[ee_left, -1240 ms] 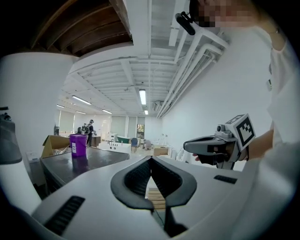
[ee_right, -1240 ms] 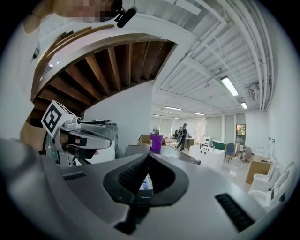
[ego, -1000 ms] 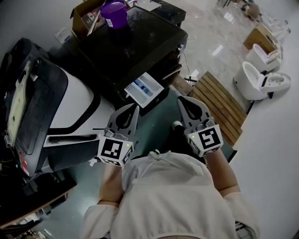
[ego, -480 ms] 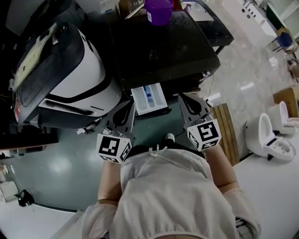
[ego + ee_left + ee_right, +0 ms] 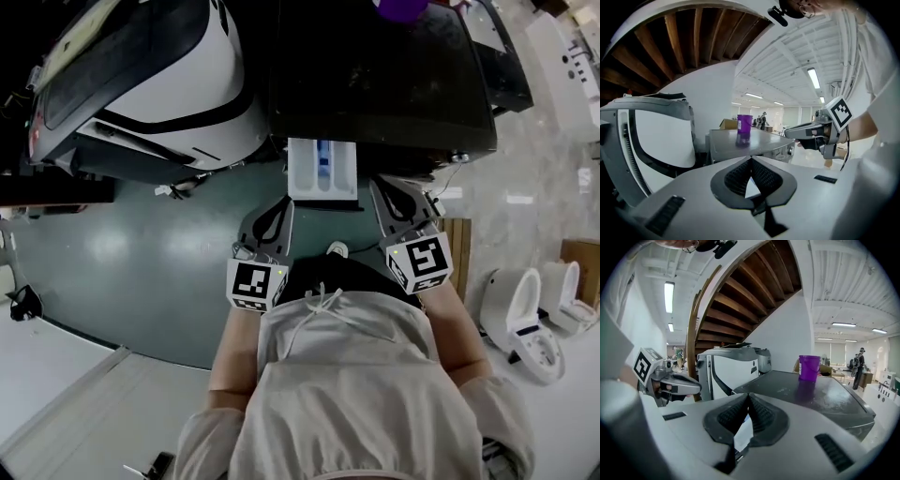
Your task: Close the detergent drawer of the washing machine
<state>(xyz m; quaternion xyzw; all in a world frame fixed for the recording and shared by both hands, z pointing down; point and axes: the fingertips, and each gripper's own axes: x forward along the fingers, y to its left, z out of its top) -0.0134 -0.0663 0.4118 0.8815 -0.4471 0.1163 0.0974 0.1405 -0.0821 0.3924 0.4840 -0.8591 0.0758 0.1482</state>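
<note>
Head view: det. drawer [image 5: 323,174] open.

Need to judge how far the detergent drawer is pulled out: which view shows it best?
The head view: the detergent drawer shows from above, pulled out of the washing machine, compartments visible. Both gripper views show only a pale sliver behind their jaws, possibly the drawer.

Detergent drawer [image 5: 323,173]: white, blue inside, shown pulled out toward 6 o'clock from the dark-topped washing machine [image 5: 384,84] at 12 o'clock.
</note>
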